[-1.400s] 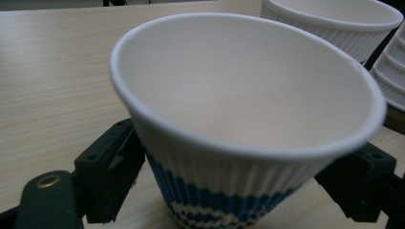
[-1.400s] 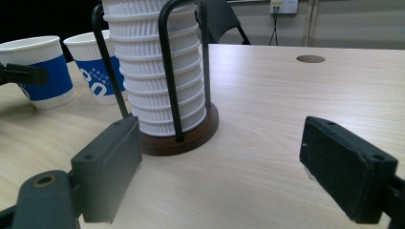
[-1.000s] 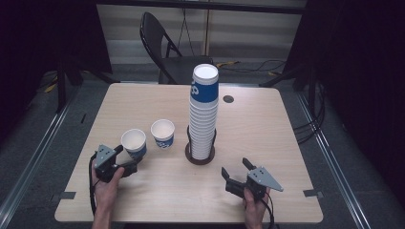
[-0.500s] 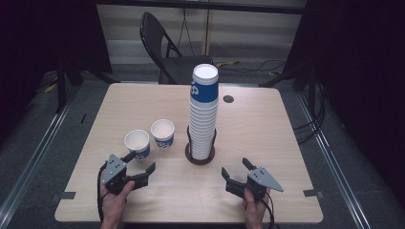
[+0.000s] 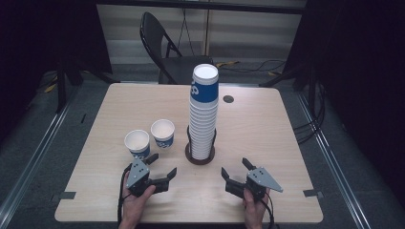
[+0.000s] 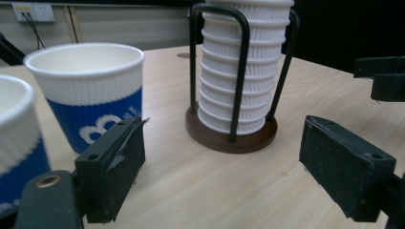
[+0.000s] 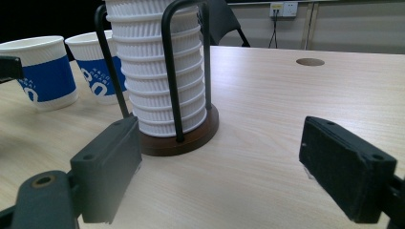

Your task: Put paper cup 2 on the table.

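With both jaws apart, my left hand-held gripper and right hand-held gripper sit empty; next I reach for the cup stack.

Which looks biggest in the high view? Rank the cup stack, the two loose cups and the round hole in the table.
1. cup stack, by far.
2. The left loose cup and right loose cup look alike; no ranking.
3. round hole, smallest.

Two paper cups: white ribbed upper, blue band with white lettering. Cup stack: white ribbed, top cup blue-banded. Holder: dark brown base, black wire hoops. Table: pale wood grain. Both grippers: black jaws, grey plates.
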The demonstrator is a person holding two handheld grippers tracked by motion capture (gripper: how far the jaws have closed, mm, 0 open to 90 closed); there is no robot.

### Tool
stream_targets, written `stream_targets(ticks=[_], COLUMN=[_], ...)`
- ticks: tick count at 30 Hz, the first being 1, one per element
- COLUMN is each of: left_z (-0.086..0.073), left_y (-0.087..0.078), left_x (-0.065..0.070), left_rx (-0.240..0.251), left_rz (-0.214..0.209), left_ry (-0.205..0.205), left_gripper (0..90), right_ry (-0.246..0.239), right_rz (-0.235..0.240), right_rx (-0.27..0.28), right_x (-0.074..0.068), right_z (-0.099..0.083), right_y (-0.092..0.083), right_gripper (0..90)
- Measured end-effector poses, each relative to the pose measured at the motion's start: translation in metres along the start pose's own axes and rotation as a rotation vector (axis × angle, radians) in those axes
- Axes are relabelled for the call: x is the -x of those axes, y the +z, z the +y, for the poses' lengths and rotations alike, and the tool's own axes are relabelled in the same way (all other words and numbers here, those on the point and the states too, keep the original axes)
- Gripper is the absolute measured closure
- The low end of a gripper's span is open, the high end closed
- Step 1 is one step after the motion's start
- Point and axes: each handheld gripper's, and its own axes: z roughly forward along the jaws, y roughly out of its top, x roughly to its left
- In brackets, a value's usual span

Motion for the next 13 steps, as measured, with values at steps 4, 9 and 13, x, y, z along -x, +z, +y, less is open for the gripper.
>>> stream_targets(ticks=[4, 9, 13], left_z=[-0.0037, -0.005, -0.0059], left_y=[0.0012, -0.0016, -0.0029], left_x=[0.007, 0.0089, 0.0086], left_rx=[-0.005, 0.021, 0.041], left_rz=[0.0, 0.011, 0.007], left_ry=[0.017, -0.004, -0.013], left_gripper=[15.5, 15.6, 15.6], right_ry=[0.0, -0.002, 0.009], right_rz=[-0.002, -0.005, -0.017], right_rx=[-0.006, -0.009, -0.038], right_x=[-0.0002, -0.0005, -0.0003], right_z=[0.0003, 0.0004, 0.0013], right_y=[0.0006, 0.0011, 0.0035], right_gripper=[13.7, 13.7, 13.8])
